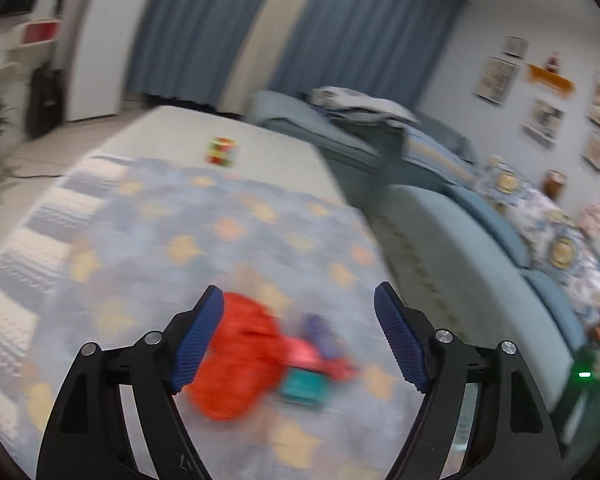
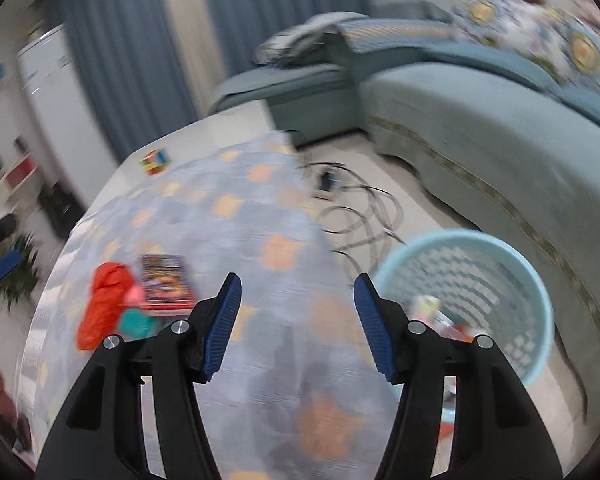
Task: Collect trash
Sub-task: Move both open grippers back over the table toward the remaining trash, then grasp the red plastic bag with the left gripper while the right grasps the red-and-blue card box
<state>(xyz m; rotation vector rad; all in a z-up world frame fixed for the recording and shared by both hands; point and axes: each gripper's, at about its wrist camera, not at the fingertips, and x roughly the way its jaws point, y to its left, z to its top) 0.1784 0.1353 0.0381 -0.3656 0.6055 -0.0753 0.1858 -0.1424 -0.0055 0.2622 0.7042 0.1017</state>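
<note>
We are between pickups. Our left gripper (image 1: 298, 336) has its jaws spread wide and empty, hovering over the patterned cloth (image 1: 220, 240) that covers the worktop, with a crumpled red wrapper (image 1: 236, 360) lying between and just beyond its fingers. Touching that wrapper on its right are a small teal packet (image 1: 304, 390) and something pinkish-purple too blurred to name. From the right wrist view the same red wrapper (image 2: 104, 304) lies beside a printed snack packet (image 2: 166, 280), which is flat on the cloth.

Our right gripper (image 2: 296, 328) is also wide open and holds nothing. It hangs over the near edge of the worktop, next to the light blue mesh basket (image 2: 500, 256) on the floor, which already has a few scraps at its bottom.

We judge the step in hand to be the left reach for the red wrapper. The next move calls for lowering the left gripper so both pads straddle the crumpled bulk, then closing without catching the cloth underneath. A puzzle cube (image 1: 221, 152) sits well apart at the far end and looks like no trash.
</note>
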